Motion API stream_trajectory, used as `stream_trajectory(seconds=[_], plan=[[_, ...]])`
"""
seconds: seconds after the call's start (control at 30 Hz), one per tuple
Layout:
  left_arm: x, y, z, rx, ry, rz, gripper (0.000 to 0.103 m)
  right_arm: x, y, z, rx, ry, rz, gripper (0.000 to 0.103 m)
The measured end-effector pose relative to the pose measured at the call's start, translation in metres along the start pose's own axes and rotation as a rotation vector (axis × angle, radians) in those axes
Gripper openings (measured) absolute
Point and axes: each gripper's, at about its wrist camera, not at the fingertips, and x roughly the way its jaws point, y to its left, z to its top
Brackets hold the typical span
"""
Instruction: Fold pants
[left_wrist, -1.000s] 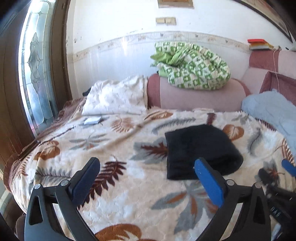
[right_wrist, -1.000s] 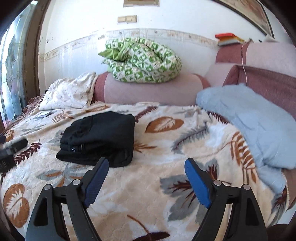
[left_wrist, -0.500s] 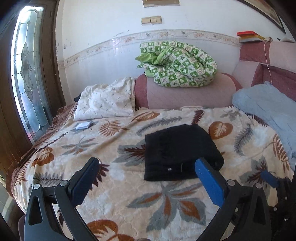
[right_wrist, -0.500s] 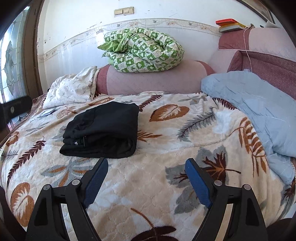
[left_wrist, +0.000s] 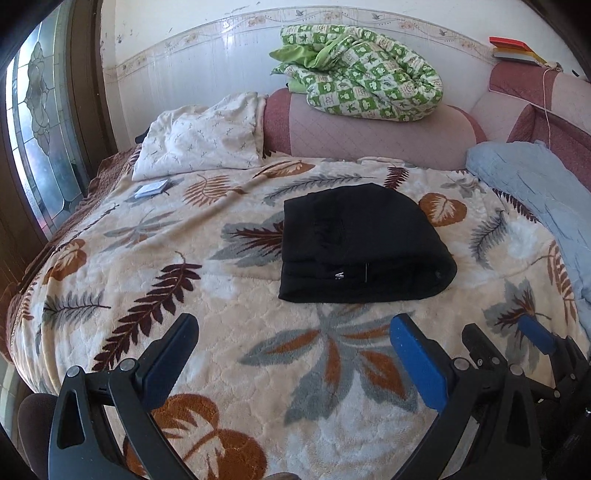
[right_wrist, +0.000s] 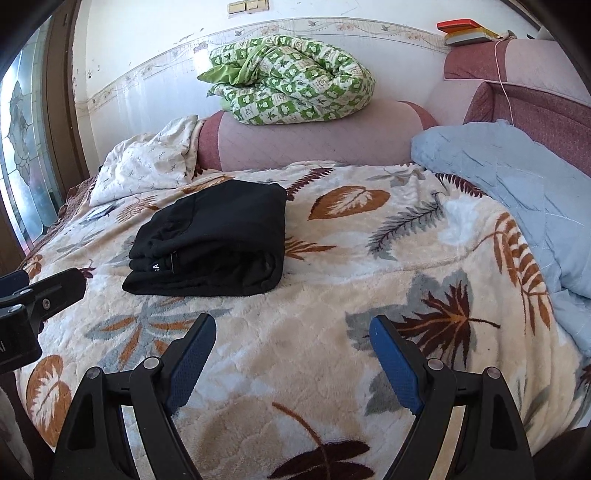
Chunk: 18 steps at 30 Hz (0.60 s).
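Both tools had drawn back from the folded black pants (left_wrist: 360, 243) since a second earlier, so that the bundle lay clear ahead of them on the leaf-patterned blanket (left_wrist: 207, 332) of the bed. Ahead and slightly right of the left tool (left_wrist: 291, 334) and ahead-left of the right tool (right_wrist: 293, 332), the pants rested untouched, while each tool hung above the blanket with jaws spread wide and nothing between them. Beyond the pants, a green checked quilt (right_wrist: 291, 90) sat on the pink bolster (right_wrist: 321, 138), with a light blue quilt (right_wrist: 517, 177) off to the right.
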Motion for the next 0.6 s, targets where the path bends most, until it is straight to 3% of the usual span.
stream_trajectory(seconds=[0.2,0.6], plan=[[0.007,0.0064,-0.0021,-0.029,0.048,-0.007,0.103,0.0027,0.0004,-0.0023,-0.001,0.017,0.001,0.089],[0.0082,0.01,-0.0031,-0.032,0.051,-0.005,0.103,0.0066,0.0056,-0.0058,-0.015,0.037,0.003,0.089]])
